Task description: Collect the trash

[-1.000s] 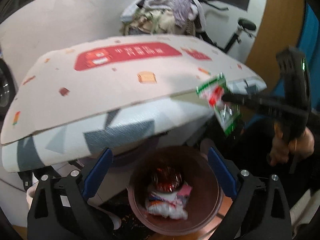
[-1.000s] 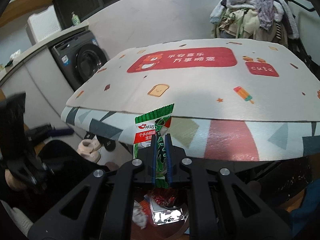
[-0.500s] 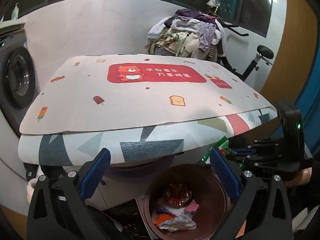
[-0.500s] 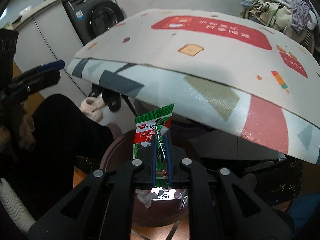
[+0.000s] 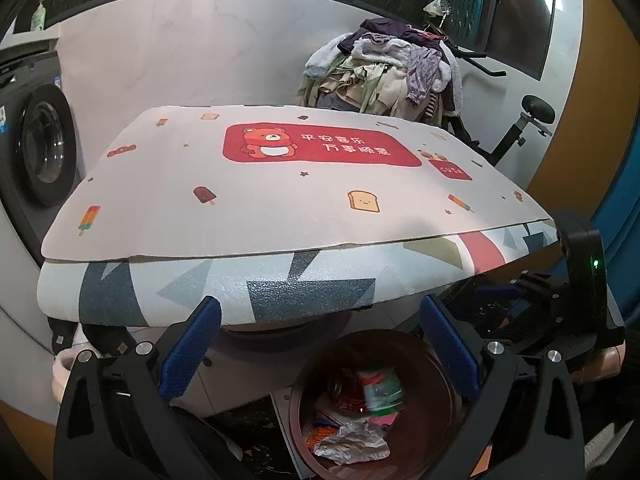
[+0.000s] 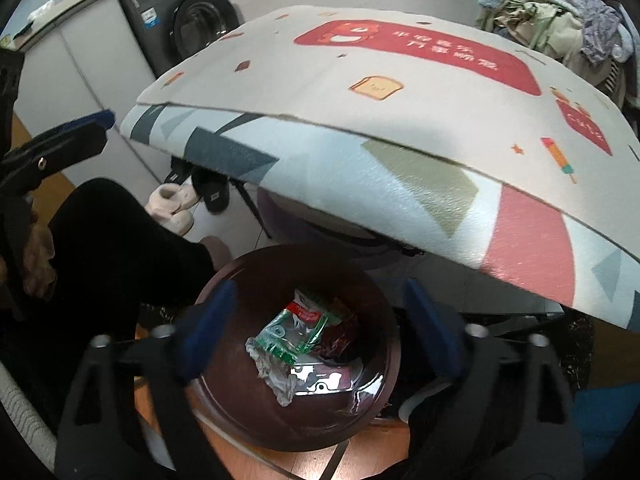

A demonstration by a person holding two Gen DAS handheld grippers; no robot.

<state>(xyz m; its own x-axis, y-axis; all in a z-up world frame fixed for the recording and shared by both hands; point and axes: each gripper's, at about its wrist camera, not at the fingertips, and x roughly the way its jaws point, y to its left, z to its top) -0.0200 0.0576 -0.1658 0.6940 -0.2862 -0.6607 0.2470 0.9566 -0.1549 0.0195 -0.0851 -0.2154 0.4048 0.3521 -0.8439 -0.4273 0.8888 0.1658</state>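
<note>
Laundry-room floor, brown bin (image 6: 224, 396) under the padded tabletop (image 6: 400, 168). Right hand-held gripper (image 6: 320, 320) has just spread wide above it; green snack wrapper (image 6: 292, 334) lies inside. Left hand-held gripper (image 5: 320, 344) spread, empty.

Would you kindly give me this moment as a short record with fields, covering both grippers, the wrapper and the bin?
right gripper: open above the bin, nothing between its fingers; jaws have just been opening
left gripper: open, empty
green snack wrapper: in the bin, on top of other trash
bin: round, dark brown, on the floor under the table's edge
table mat: no trash visible on it
</note>
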